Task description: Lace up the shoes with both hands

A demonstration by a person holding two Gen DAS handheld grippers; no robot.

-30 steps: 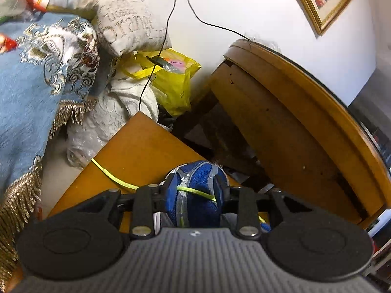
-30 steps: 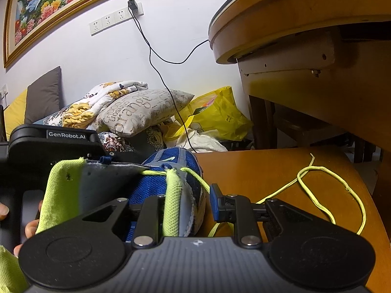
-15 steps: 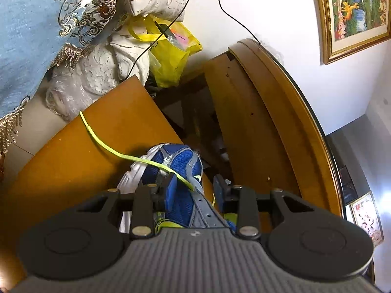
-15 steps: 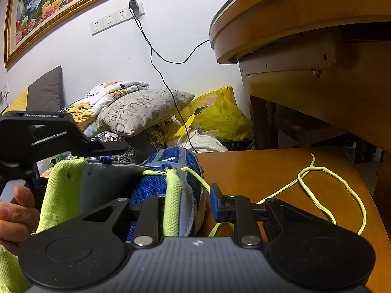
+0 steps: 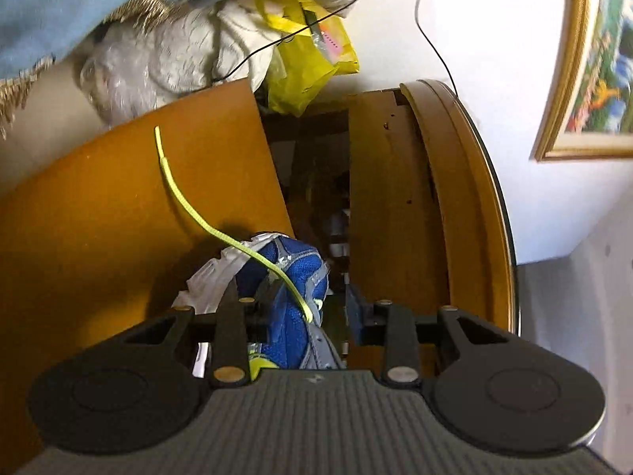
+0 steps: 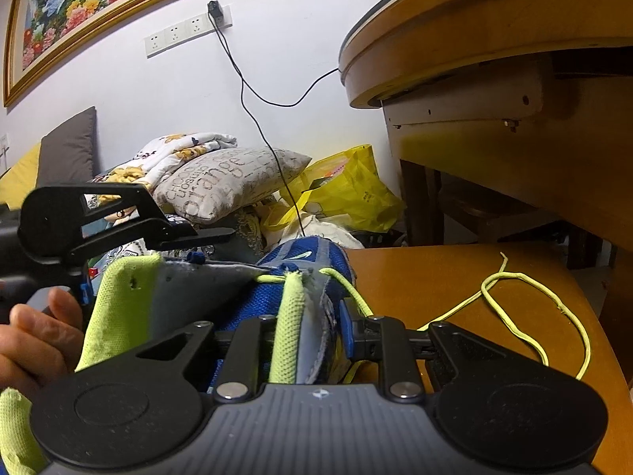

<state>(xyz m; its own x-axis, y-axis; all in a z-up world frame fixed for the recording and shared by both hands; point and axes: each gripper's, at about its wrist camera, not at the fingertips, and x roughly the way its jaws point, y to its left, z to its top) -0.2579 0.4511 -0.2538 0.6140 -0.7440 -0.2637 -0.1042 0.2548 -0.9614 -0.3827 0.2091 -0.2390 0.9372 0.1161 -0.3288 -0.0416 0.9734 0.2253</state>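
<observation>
- Centrally, blue shoe point(image 6: 312, 261) on the tabletop point(image 6: 435, 277), near its far edge.
- Right gripper point(image 6: 308, 332): jaws clamped on the shoe's collar.
- Left gripper point(image 5: 300, 308): part-open astride the shoe; grip unclear.
- Yellow lace point(image 6: 526, 301): loose, toward the right edge.

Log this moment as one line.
left tool open astride shoe | right tool shut on shoe | lace end loose on table
</observation>
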